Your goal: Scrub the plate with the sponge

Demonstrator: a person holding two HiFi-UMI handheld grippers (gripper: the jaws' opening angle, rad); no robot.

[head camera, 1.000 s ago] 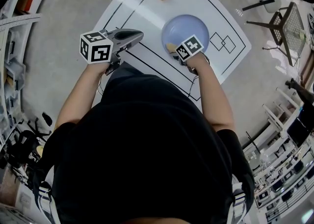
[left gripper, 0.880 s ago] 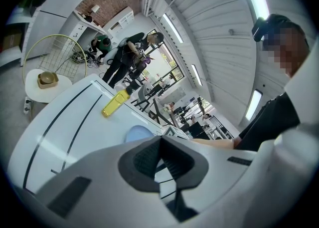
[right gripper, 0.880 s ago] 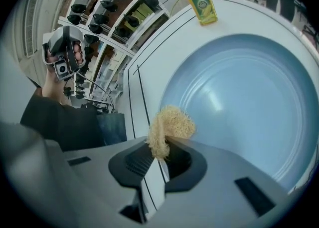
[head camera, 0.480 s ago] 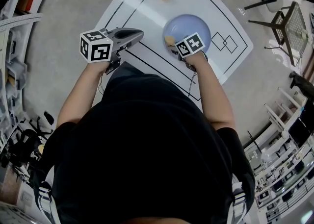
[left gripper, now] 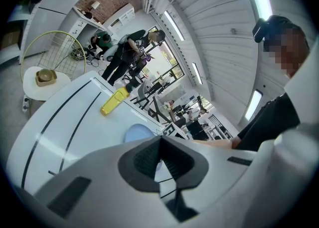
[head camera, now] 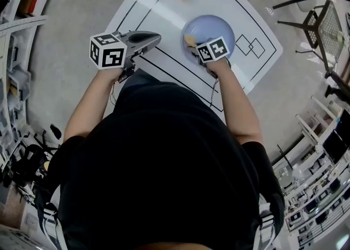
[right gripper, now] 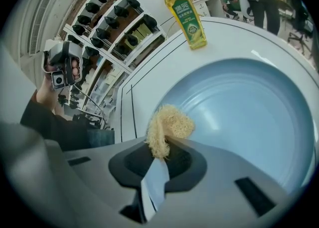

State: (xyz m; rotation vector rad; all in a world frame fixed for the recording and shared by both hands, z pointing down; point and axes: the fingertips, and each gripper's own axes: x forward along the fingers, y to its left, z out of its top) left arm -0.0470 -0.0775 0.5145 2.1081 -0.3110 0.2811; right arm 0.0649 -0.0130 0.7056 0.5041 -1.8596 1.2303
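**dishpit_dan:** Working outward from the person: the left tool (left gripper: 160,159) has its jaws together on nothing. It hangs over the near left edge of the counter (head camera: 164,8), well apart from the action. The right tool (right gripper: 160,154) is clamped on the yellow fibrous sponge (right gripper: 168,127), with a good tuft poking out past the tips. That tuft is at the near left rim of the pale blue plate (right gripper: 249,117). I honestly can't tell if it's pressing down or just above the plate.

**mop_head:** So what makes a decent scrub from there?

**dishpit_dan:** My take is to lean the tool so only the sponge meets the plate, never the hard tips. Then go in small circles from that near rim toward the middle and on to the far side. Most of the plate's surface lies beyond the sponge, so I'd say there's plenty left to cover.

**mop_head:** Won't the plate skate around?

**dishpit_dan:** Probably, if you push hard. It's loose on a smooth white counter and nothing's pinning it. I'd go with light pressure, or bring the idle left tool in to brace the rim.

**mop_head:** Anything beyond it to worry about?

**dishpit_dan:** Just the yellow bottle (right gripper: 186,18), upright past the plate's far left edge. It's apart from the plate, but a long outward stroke that shoves the plate could bump it, so I'd stick to short strokes.
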